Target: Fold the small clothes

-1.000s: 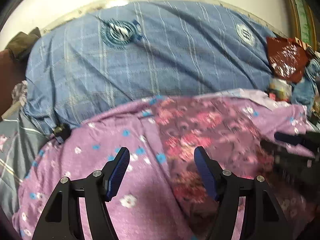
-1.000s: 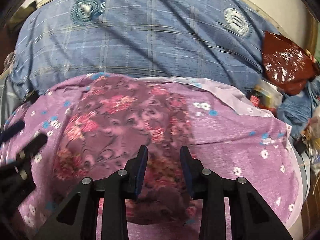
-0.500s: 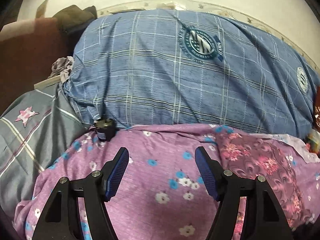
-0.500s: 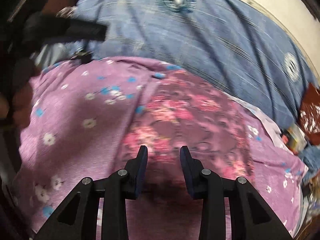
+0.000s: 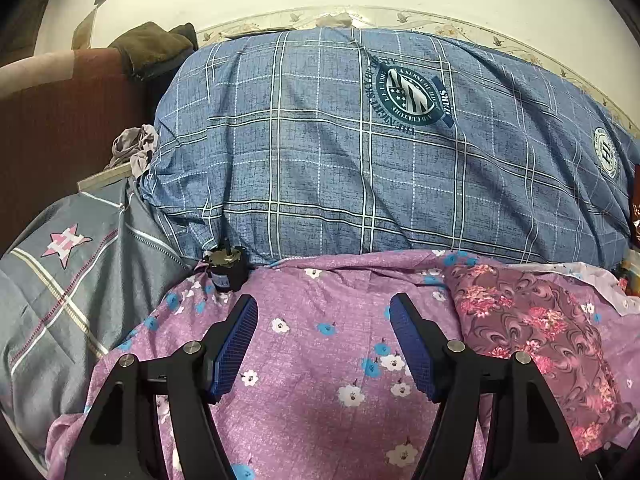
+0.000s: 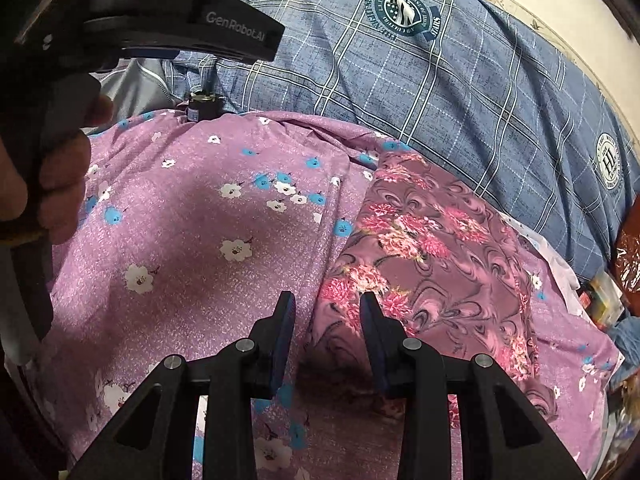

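Note:
A small mauve garment with pink flowers [image 6: 432, 256] lies flat on a purple sheet with white and blue flowers [image 6: 192, 216]. It also shows at the right of the left wrist view [image 5: 532, 320]. My right gripper [image 6: 327, 308] is open and empty, hovering over the garment's near left edge. My left gripper [image 5: 323, 316] is open and empty over the purple sheet [image 5: 320, 360], left of the garment. The left gripper's body [image 6: 184, 20] shows at the top left of the right wrist view.
A big blue plaid pillow [image 5: 360, 152] lies behind the sheet. A grey plaid blanket [image 5: 68, 272] is at the left. A small dark jar [image 5: 226, 268] stands at the pillow's base. A red bag [image 6: 630, 252] and clutter sit at the right.
Both grippers have swung to the left. The left one left the garment and now hangs over the bare purple sheet. The right one shifted towards the garment's left edge.

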